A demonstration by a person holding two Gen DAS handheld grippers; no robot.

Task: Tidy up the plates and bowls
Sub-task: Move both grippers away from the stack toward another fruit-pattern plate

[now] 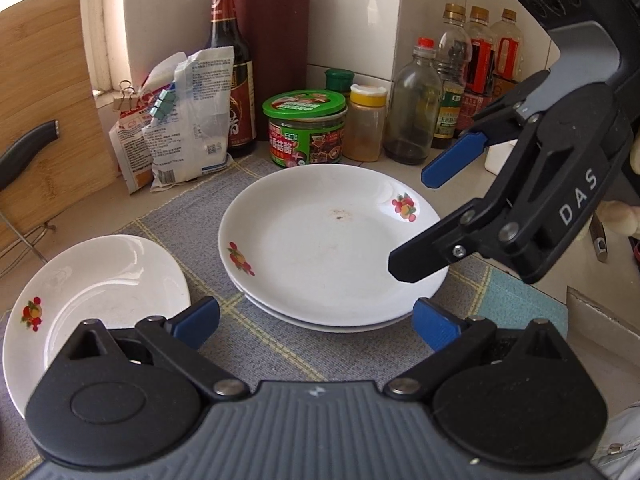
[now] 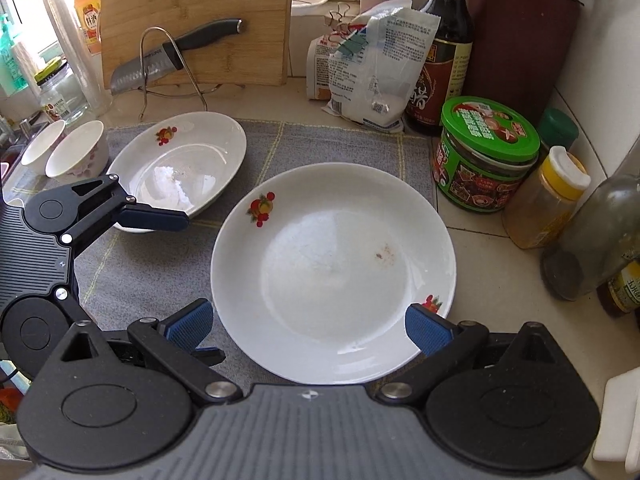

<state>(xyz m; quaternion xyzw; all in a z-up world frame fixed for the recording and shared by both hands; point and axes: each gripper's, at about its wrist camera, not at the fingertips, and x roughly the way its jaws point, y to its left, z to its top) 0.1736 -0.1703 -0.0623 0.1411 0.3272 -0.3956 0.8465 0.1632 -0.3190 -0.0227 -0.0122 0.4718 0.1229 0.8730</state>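
Your left gripper (image 1: 316, 318) sits low at the mat (image 1: 256, 340) edge, fingers wide apart, nothing in them. Right gripper (image 2: 308, 326) also spread, straddling the near rim of the stacked plates (image 2: 332, 272), w/ no grip yet. The stack's mid-mat; the single plate (image 1: 96, 280) lies just left of it, apart from it. Take that loner by its rim w/ the left, lift level, clear the stack's lip, set it down centred. Two bowls (image 2: 76, 156) wait at the far left; jar (image 2: 486, 152) and bottles crowd behind, so stay low.
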